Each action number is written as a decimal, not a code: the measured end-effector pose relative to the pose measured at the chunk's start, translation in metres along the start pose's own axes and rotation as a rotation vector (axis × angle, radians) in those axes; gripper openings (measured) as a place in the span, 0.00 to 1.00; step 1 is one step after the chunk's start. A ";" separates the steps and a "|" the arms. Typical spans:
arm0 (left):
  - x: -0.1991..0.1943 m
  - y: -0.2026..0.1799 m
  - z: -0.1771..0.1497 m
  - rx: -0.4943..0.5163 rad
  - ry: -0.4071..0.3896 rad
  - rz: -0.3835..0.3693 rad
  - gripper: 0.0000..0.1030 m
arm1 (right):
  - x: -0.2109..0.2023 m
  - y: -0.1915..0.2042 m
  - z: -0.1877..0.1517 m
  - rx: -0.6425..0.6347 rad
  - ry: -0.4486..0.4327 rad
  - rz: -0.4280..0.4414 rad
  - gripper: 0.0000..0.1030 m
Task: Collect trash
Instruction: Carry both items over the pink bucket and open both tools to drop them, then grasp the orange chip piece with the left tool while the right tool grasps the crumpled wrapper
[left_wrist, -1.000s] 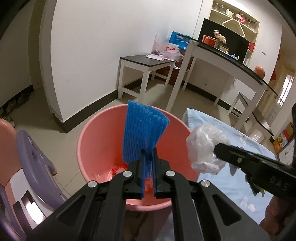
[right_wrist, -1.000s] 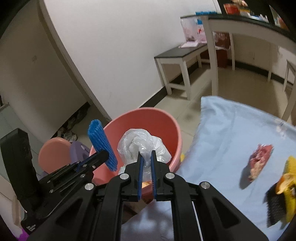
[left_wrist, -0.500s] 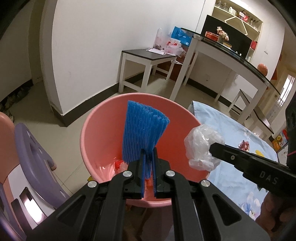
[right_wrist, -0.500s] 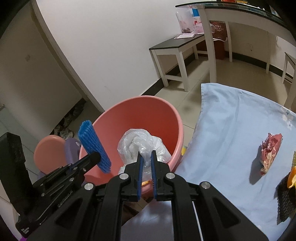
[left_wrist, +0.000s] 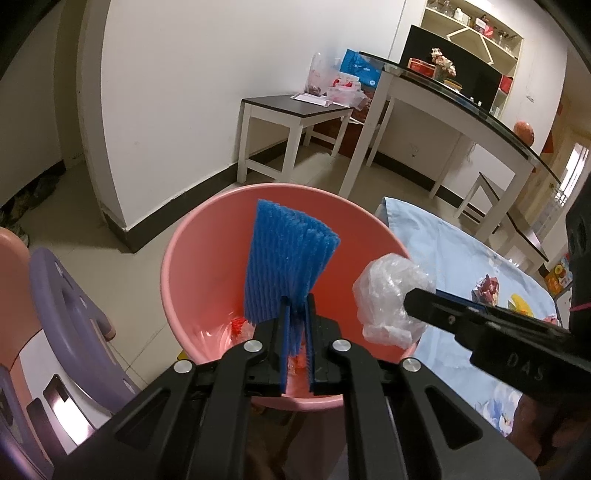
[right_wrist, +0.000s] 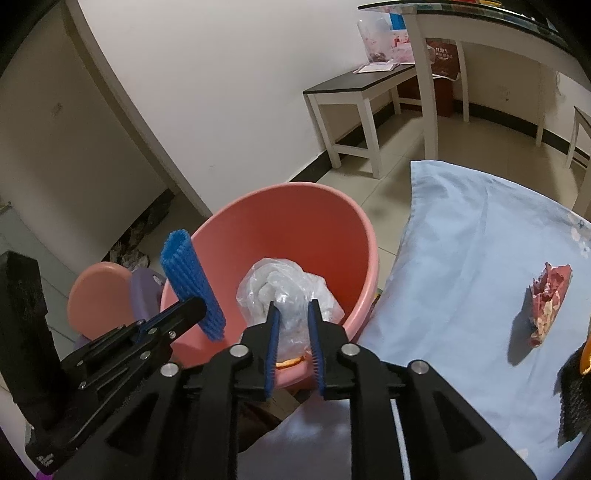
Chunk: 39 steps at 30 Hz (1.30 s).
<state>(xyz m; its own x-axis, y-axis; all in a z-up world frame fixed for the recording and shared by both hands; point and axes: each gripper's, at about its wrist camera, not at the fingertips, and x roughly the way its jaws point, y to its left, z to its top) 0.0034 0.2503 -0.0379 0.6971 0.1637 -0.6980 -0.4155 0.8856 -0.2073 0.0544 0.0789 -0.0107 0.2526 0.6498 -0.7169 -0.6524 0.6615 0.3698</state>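
Note:
A pink bucket (left_wrist: 295, 188) (right_wrist: 295, 186) stands on the floor below both grippers. My left gripper (left_wrist: 296, 299) (right_wrist: 195, 310) is over the bucket's near side, and its jaws are opening. A blue foam net (left_wrist: 288, 258) (right_wrist: 188, 273) still stands upright between them. My right gripper (right_wrist: 293, 306) (left_wrist: 410, 301) is over the bucket's right rim, and its jaws are opening too. A crumpled clear plastic bag (right_wrist: 284, 284) (left_wrist: 388, 295) sits between its pads. Red scraps (left_wrist: 238, 325) lie at the bucket's bottom.
A table with a light blue cloth (right_wrist: 480, 258) is right of the bucket, with a red wrapper (right_wrist: 550, 299) and a black and yellow item (right_wrist: 576, 387) on it. Purple and pink stools (left_wrist: 66, 314) stand left. A white bench (left_wrist: 295, 107) is by the wall.
Both pairs of jaws have parted from a tight grip to a visible gap. The foam net and the plastic bag stay between them. The grippers have hardly shifted over the bucket.

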 end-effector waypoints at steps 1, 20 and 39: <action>-0.001 0.001 0.000 -0.006 0.000 -0.004 0.16 | 0.000 0.001 0.000 -0.004 -0.003 0.003 0.22; -0.027 -0.017 0.002 -0.001 -0.038 -0.102 0.33 | -0.051 -0.010 -0.022 -0.059 -0.100 -0.049 0.35; -0.031 -0.122 -0.023 0.210 0.015 -0.266 0.33 | -0.173 -0.118 -0.113 0.029 -0.213 -0.376 0.40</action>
<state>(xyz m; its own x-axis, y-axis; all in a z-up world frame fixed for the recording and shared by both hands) 0.0191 0.1275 -0.0072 0.7558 -0.0899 -0.6487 -0.0896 0.9670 -0.2384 0.0066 -0.1539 0.0026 0.6126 0.4226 -0.6679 -0.4676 0.8751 0.1247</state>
